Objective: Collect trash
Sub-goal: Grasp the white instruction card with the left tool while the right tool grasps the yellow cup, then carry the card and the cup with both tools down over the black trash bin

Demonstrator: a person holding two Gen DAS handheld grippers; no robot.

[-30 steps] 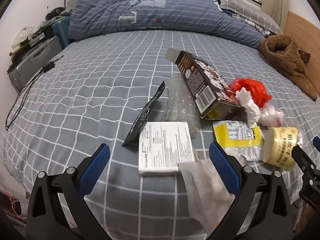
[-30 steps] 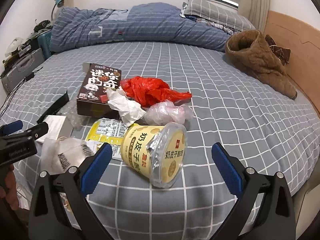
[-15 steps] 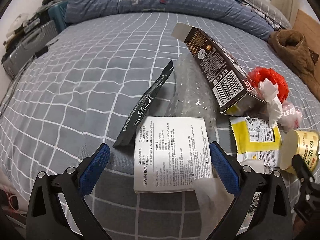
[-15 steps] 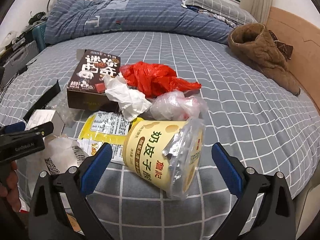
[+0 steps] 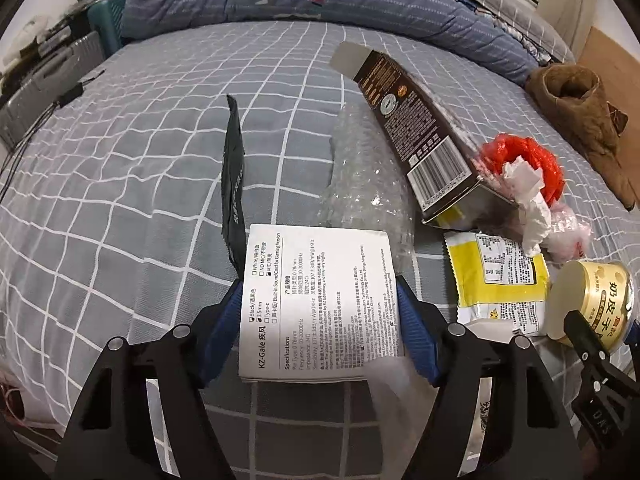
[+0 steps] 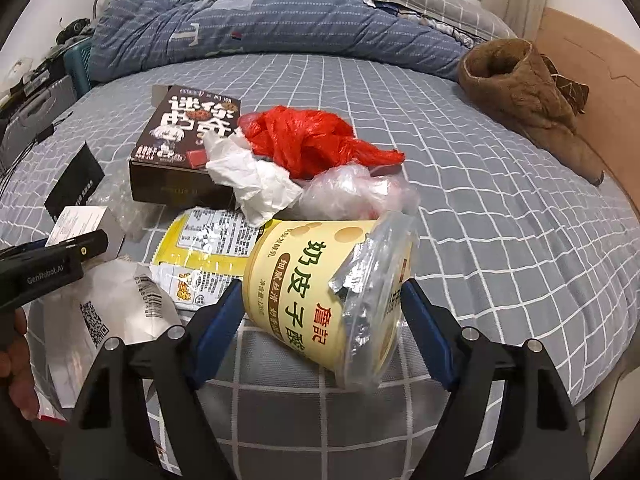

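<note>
Trash lies in a heap on a grey checked bed. My left gripper (image 5: 320,322) is shut on a small white printed box (image 5: 316,312), its blue pads against both sides. My right gripper (image 6: 322,322) is shut on a yellow yogurt cup (image 6: 320,284) that lies on its side with its foil lid torn; the cup also shows in the left wrist view (image 5: 592,304). Around them lie a dark brown snack box (image 6: 188,144), a red plastic bag (image 6: 308,140), crumpled white tissue (image 6: 252,180), a yellow wrapper (image 6: 208,240), a black sachet (image 5: 234,176) and bubble wrap (image 5: 360,176).
A white plastic bag (image 6: 108,320) with a barcode hangs at the bed's near edge. A blue duvet (image 6: 260,28) is bunched at the far side. A brown coat (image 6: 524,92) lies at the right by the wooden headboard (image 6: 592,64). Luggage and clutter (image 5: 44,68) stand at the left.
Both grippers moved forward and closed. The left one took hold of the white box and the right one took hold of the yogurt cup.
</note>
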